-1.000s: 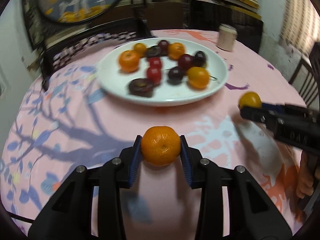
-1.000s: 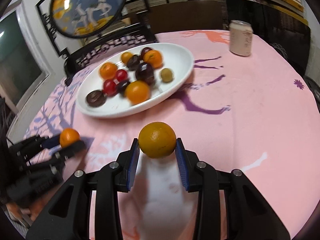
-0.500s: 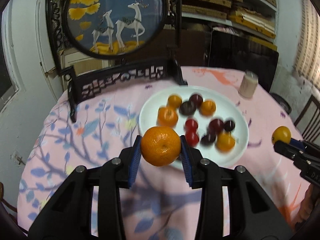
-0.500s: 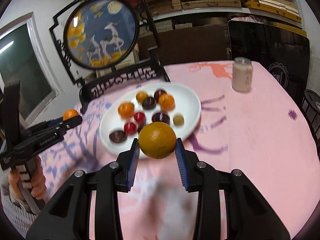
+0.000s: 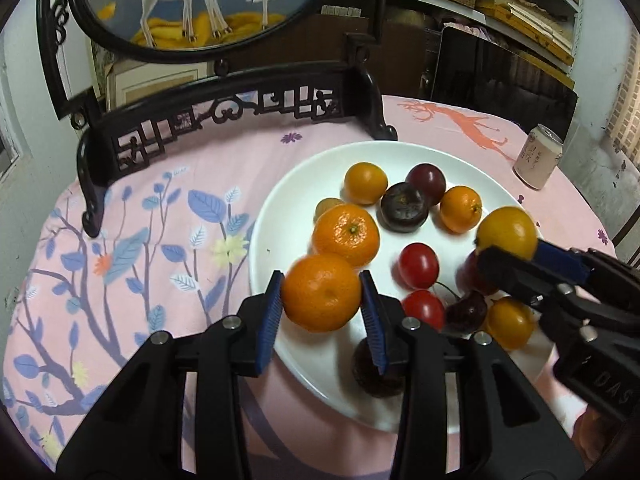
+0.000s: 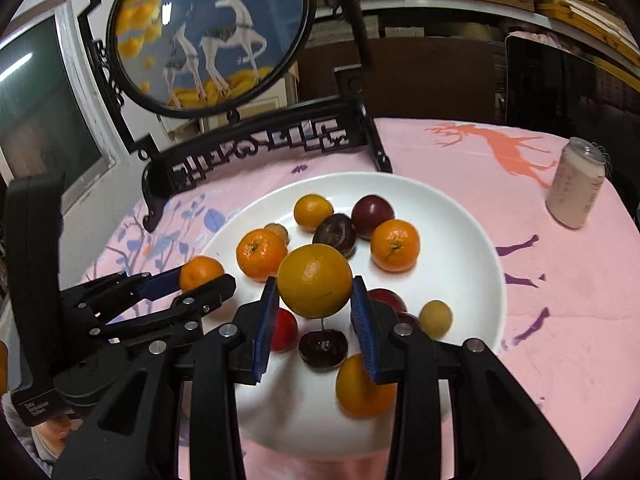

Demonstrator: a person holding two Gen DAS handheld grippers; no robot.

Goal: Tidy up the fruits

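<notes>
While over plate (image 5: 280, 216) | left gripper (image 5: 322, 300) jaws clamp mandarin (image 5: 322, 292) | right gripper (image 6: 314, 300) jaws clamp orange (image 6: 314, 286)

Home dining room: floral tablecloth (image 5: 160, 216), carved deer screen (image 6: 212, 36), shelves (image 5: 520, 0).

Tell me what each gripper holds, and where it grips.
Left gripper: mandarin, pinched across its sides. Right gripper: yellow-orange citrus, likewise.

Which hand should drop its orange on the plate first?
Probably the right. Its yellow orange hangs over the middle of the white plate, above the other fruit. The left's tangerine is only at the plate's near rim.
</notes>
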